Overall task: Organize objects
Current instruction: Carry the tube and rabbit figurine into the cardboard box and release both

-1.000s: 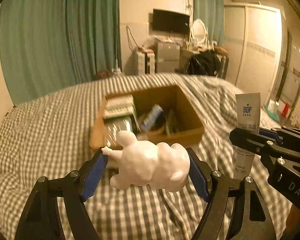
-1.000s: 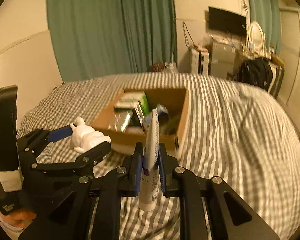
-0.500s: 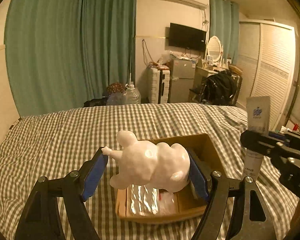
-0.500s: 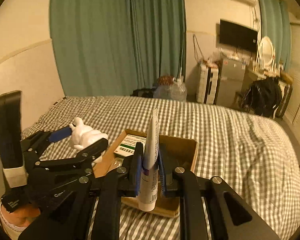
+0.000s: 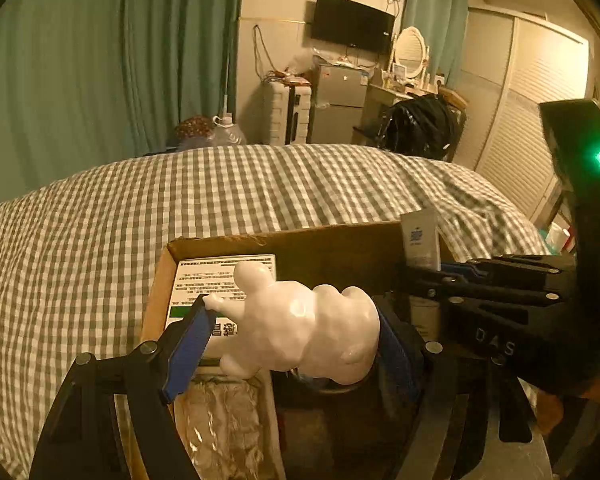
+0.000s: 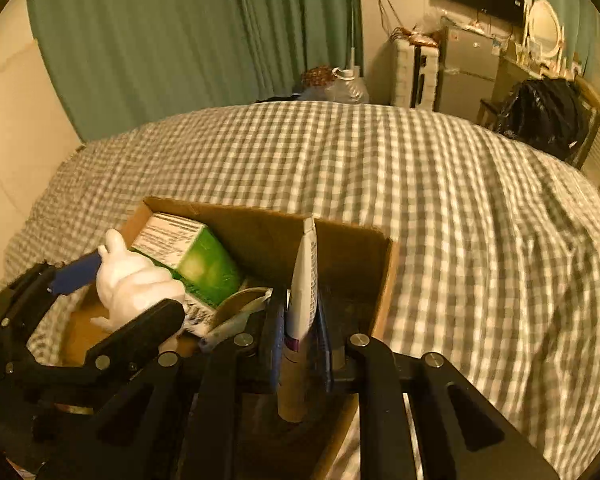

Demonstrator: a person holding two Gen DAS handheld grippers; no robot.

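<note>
My left gripper (image 5: 292, 340) is shut on a glossy white rabbit figurine (image 5: 304, 328), held just above the open cardboard box (image 5: 284, 236) on the checked bed. From the right wrist view the figurine (image 6: 134, 280) hangs over the box's left half. My right gripper (image 6: 300, 320) is shut on an upright white tube (image 6: 306, 280) with a purple band, low over the right half of the box (image 6: 352, 232). The tube (image 5: 420, 240) and right gripper (image 5: 436, 280) show at the right of the left wrist view.
Inside the box lie a green-and-white carton (image 6: 192, 256), a printed white pack (image 5: 220, 276) and a clear plastic bag (image 5: 224, 428). The grey checked bedspread (image 6: 460, 200) stretches all round. Green curtains (image 5: 112, 52), a small fridge (image 5: 340, 104) and a wardrobe (image 5: 540, 112) stand behind.
Both grippers have come down and forward over the box with their loads; the figurine and tube now hang right above its contents. Neither grip has changed.
</note>
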